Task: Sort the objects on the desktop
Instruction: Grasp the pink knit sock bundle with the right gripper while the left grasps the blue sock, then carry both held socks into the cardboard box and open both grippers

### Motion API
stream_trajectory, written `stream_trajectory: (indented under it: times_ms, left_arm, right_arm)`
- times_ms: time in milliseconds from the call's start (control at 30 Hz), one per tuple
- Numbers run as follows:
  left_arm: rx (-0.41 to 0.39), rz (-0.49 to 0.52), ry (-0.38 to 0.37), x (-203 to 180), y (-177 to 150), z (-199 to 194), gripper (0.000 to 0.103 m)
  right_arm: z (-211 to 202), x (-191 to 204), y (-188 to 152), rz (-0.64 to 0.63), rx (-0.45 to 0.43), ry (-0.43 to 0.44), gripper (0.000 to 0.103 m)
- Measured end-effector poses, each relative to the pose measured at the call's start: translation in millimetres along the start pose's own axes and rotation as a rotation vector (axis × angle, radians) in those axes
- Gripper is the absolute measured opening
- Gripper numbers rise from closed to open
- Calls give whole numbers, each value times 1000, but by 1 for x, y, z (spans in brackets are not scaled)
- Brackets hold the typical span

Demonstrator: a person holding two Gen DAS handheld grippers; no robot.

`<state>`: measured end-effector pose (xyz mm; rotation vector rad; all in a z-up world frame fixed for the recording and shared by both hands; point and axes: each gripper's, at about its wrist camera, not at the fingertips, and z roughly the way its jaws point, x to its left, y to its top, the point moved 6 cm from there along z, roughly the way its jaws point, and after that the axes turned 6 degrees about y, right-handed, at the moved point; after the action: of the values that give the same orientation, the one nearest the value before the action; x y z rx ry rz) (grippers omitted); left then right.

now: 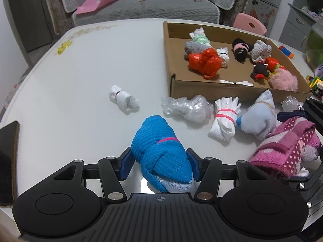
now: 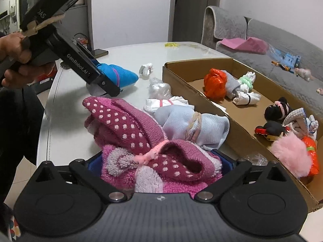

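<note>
Now L hand-held gripper [image 1: 159,166] round blue sock [image 1: 159,151]

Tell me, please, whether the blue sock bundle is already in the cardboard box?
Out. The blue sock bundle sits between the left gripper's jaws, outside the cardboard box.

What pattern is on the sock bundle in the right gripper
Magenta-pink sock bundle with small pale polka dots, clearest in the right wrist view.
</note>
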<state>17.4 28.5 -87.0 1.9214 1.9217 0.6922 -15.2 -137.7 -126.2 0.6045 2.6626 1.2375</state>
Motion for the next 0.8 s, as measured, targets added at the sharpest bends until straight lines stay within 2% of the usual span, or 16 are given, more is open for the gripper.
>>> stream_trajectory:
  times_ms: [200,433,667,800]
  left_arm:
    - [-5,0,-7,0,-1,1,61]
    - [-23,-6,4,8,-2,-4,60]
    - [-126,0,29,12,10,-26,59]
    - [-212,21,50,9,23,-46,59]
  right_arm:
    - [-9,1,3,24,-48,21,88]
    - [-26,-5,16,98,-166,52,88]
    - [-65,-27,28,229,-365,72,88]
    - [-88,-49,30,310,-468,7,88]
